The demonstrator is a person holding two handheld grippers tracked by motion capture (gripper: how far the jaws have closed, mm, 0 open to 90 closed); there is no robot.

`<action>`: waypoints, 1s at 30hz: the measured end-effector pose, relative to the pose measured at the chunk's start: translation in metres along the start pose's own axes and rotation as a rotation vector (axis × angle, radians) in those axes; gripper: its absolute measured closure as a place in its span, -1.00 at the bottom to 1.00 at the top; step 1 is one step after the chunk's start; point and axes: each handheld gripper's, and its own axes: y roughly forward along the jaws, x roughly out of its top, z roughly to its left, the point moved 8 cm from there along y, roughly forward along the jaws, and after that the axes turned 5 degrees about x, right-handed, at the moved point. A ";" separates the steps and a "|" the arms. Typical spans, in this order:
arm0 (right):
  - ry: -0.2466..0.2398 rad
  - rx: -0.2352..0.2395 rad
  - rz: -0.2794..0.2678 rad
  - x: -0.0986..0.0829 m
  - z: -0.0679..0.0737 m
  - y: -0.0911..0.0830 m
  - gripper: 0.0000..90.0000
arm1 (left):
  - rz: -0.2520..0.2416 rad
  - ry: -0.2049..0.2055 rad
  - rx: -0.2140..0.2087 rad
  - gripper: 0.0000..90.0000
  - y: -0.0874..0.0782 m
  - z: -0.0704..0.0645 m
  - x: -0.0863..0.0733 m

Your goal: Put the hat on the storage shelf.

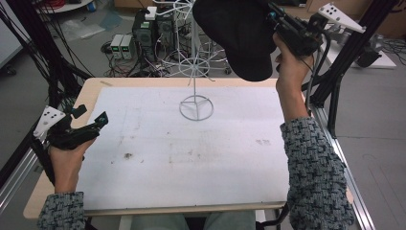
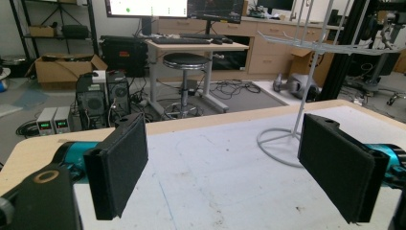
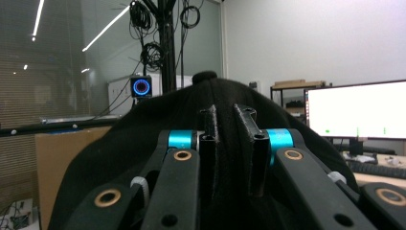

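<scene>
Right gripper point(image 1: 280, 21) raised high above the far right part of the table point(image 1: 91, 93), held in the person's right hand point(image 1: 289, 64). Its jaws are pressed together on a fold of a black cap point(image 1: 239, 36); the right gripper view looks along both jaws and shows the dark fabric point(image 3: 143, 124) pinched between them, the cap's top button point(image 3: 205, 76) rising just beyond the tips. The cap hangs ahead of and to the left of this gripper in the high view, well clear of the table surface.

White wire rack point(image 1: 195, 72) stands below and left of the cap, its ring base point(image 1: 196, 108) on the white mat point(image 1: 191, 163). The cap partly overlaps the rack's upper arms in the high view; cannot tell whether they touch.

Left gripper point(image 1: 88, 127) sits low at the near left edge of the table, in the left hand point(image 1: 67, 160), well apart from the cap and from the right gripper. Its jaws are spread wide with nothing between them; the left gripper view shows the two black pads point(image 2: 122, 167) apart, bare mat between, the rack's stem and base point(image 2: 280, 141) ahead toward the right-hand pad.

Beyond the table, ahead of the left gripper: stool point(image 2: 184, 62), desk point(image 2: 196, 45), monitor point(image 2: 146, 7).
</scene>
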 end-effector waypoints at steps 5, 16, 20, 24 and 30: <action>0.006 -0.001 0.038 -0.019 -0.002 -0.005 0.79 | -0.002 -0.002 0.002 -0.61 0.000 0.001 0.000; -0.005 -0.004 0.100 -0.051 -0.005 -0.006 0.78 | 0.001 0.005 0.003 -0.61 0.000 0.000 0.000; 0.004 -0.006 0.126 -0.060 -0.006 -0.007 0.77 | -0.002 0.005 0.003 -0.61 0.000 0.000 0.001; 0.006 -0.017 0.147 -0.072 -0.008 -0.010 0.76 | 0.003 0.009 0.004 -0.60 -0.001 0.001 0.000; -0.033 -0.036 0.207 -0.082 -0.007 -0.007 0.74 | 0.002 0.007 0.004 -0.60 0.000 0.000 0.000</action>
